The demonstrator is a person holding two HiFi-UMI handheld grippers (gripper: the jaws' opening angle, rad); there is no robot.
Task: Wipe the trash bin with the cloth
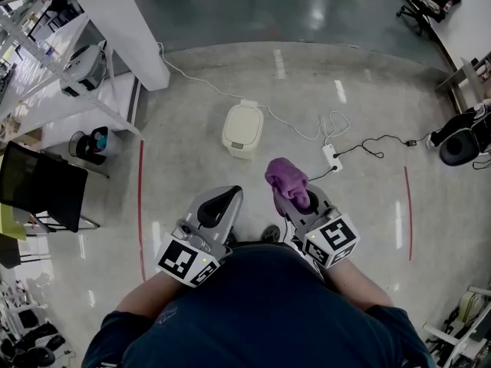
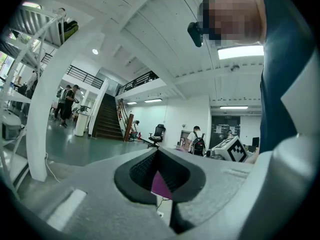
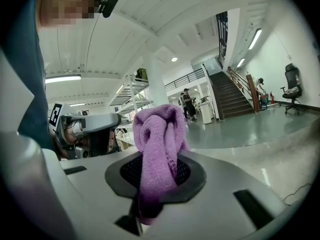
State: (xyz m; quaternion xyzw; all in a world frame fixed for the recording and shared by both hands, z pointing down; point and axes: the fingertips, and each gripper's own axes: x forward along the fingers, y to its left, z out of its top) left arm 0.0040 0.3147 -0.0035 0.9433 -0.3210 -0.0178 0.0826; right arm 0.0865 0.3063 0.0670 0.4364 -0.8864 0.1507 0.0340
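Person stands on a polished grey concrete floor (image 1: pixel 368 228), one gripper in each hand, both held close in front of the body. Right gripper (image 1: pixel 301 199): jaws closed hard on a purple terry cloth (image 1: pixel 285 176). The right gripper view shows the cloth pinched between the dark pads, with a bunched, folded lump standing above the jaws and a short tail hanging below them. Left gripper (image 1: pixel 226 194): jaws brought together at the tips, with nothing clamped. The left gripper view shows only the hollow of the dark pads, and a sliver of purple and some floor seen through the slit behind them. The two grippers sit side by side, near each other but not touching. The cream plastic trash bin with a closed flat lid (image 1: pixel 242 129) stands upright on the floor ahead of the person, well apart from both grippers and slightly left of the cloth. Neither gripper nor the cloth touches it. A white power strip (image 1: pixel 331 158) lies on the floor right of the bin, with a thin white cable (image 1: pixel 199 79) running past the bin's far side. Red tape lines (image 1: pixel 141 205) mark the floor to either side. A black mesh chair (image 1: pixel 38 186) stands at the far left.
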